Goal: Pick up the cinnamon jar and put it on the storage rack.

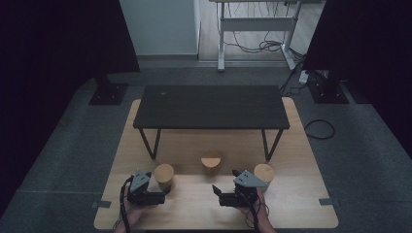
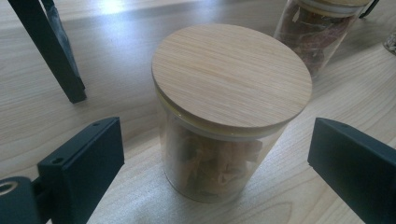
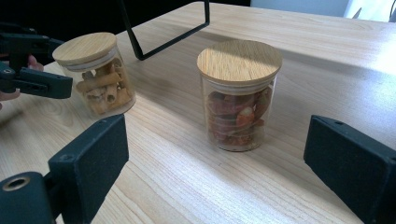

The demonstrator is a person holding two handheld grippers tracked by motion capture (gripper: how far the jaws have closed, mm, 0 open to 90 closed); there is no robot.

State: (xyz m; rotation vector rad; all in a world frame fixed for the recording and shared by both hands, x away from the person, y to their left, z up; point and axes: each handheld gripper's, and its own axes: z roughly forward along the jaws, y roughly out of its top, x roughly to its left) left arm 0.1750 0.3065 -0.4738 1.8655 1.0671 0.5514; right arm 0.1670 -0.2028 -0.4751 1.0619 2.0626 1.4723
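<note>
Three glass jars with wooden lids stand on the light wooden tabletop (image 1: 194, 204), in front of a low black stand (image 1: 211, 107). The left gripper (image 1: 163, 196) holds its jaws wide apart just before the left jar (image 2: 229, 116), which is filled with pale tan pieces; neither jaw touches it. The right gripper (image 1: 216, 194) also has its jaws spread open, gripping nothing, and faces the middle jar (image 3: 239, 95) of reddish pieces some way off. A third jar (image 1: 264, 173) stands just beside the right hand.
</note>
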